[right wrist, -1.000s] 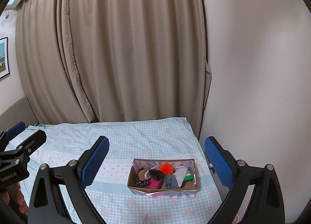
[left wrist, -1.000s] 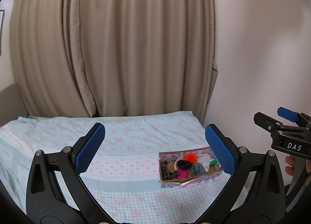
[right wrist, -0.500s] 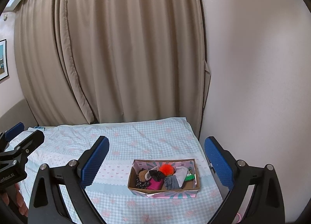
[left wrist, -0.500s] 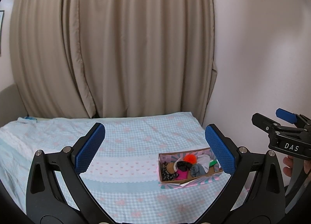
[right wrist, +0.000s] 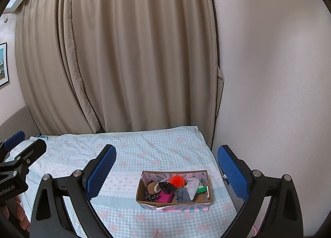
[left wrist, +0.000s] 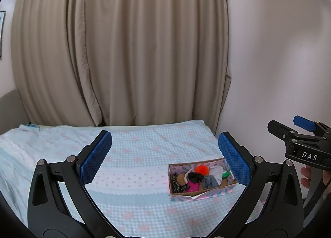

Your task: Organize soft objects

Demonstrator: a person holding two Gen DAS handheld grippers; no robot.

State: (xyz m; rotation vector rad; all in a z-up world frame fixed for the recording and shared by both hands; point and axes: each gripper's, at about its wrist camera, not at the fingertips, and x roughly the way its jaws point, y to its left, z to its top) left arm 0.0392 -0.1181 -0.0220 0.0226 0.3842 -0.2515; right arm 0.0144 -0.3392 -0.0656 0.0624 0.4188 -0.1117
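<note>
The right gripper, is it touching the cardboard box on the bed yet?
Apart. In the right wrist view the right gripper hangs open above the bed, and bare checked sheet shows between its fingers and the cardboard box.

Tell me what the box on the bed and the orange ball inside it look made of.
Box: cardboard, matte; brown inner walls with a raw edge, pink-and-teal print outside. Orange ball: looks like a fluffy pompom of yarn or faux fur, going by its fuzzy outline; too small to tell which.

Beige curtains hang behind a checked bed.
</note>
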